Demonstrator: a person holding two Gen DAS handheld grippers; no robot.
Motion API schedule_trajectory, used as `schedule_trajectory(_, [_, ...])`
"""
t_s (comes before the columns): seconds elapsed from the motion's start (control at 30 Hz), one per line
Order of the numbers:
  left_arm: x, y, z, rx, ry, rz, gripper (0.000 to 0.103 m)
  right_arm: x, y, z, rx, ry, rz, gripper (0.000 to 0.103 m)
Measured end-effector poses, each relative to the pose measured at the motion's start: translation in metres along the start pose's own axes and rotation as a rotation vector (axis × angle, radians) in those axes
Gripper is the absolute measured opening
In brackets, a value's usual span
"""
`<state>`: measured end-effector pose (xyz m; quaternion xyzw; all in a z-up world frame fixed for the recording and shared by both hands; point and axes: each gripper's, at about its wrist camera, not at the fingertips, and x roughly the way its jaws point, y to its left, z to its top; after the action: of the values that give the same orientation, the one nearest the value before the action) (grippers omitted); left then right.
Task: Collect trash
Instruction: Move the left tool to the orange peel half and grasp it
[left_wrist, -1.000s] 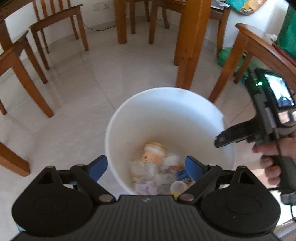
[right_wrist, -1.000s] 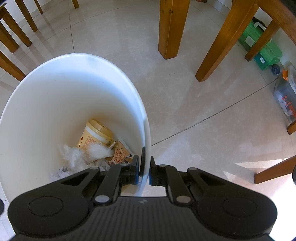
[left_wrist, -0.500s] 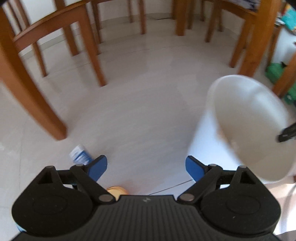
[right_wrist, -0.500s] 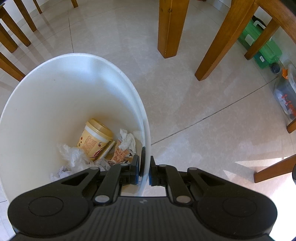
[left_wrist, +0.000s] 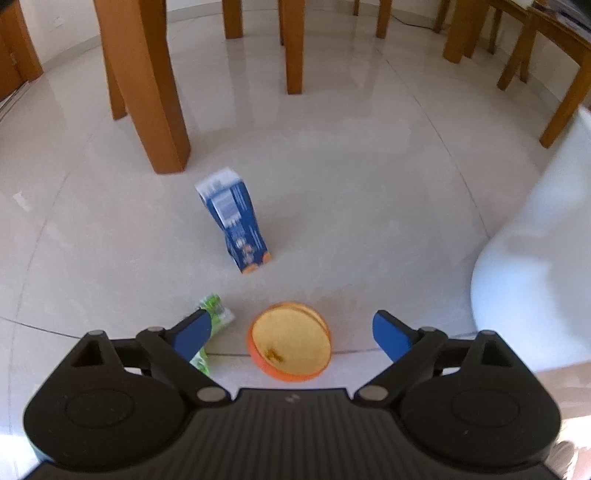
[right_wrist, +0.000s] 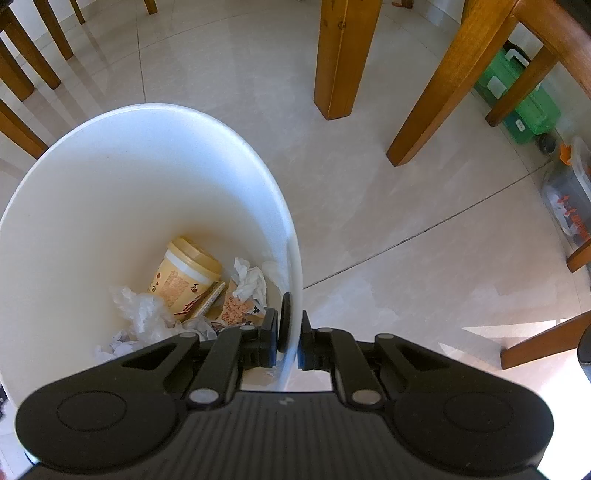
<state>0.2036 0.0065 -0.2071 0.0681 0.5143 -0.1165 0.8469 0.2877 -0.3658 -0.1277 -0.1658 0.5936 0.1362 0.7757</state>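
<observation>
My left gripper (left_wrist: 291, 332) is open, low over the tiled floor, its blue fingertips either side of an orange peel half (left_wrist: 290, 345) that lies cut side up. A crumpled green wrapper (left_wrist: 212, 321) lies beside the left fingertip. A blue carton (left_wrist: 234, 219) stands a little farther off. The white bin's wall (left_wrist: 532, 266) fills the right edge of that view. My right gripper (right_wrist: 290, 334) is shut on the white bin's rim (right_wrist: 293, 258). Inside the bin lie a tan paper cup (right_wrist: 184, 277), crumpled tissues (right_wrist: 251, 282) and a printed wrapper (right_wrist: 236, 312).
Wooden table and chair legs (left_wrist: 147, 85) stand behind the carton, with more legs (right_wrist: 345, 55) near the bin. A green case (right_wrist: 524, 99) and a clear storage box (right_wrist: 570, 199) sit under the furniture at the right.
My left gripper left the bin's mouth, swung left and sank toward the floor, bringing the carton, wrapper and peel into view. The right gripper kept still on the rim; a tissue settled in the bin.
</observation>
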Motion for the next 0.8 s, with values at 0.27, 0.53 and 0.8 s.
schedule_trajectory(0.27, [0.04, -0.018, -0.048, 0.186, -0.015, 0.076, 0.095, 0.0, 0.003, 0.0, -0.019, -0.006, -0.014, 0.012])
schedule_trajectory(0.53, [0.058, -0.017, -0.052, 0.265, -0.03, 0.092, 0.094, 0.0, 0.003, 0.0, -0.028, -0.009, -0.019, 0.013])
schedule_trajectory(0.8, [0.065, -0.022, -0.047, 0.346, -0.057, 0.054, 0.072, 0.0, 0.004, 0.001, -0.038, -0.013, -0.023, 0.013])
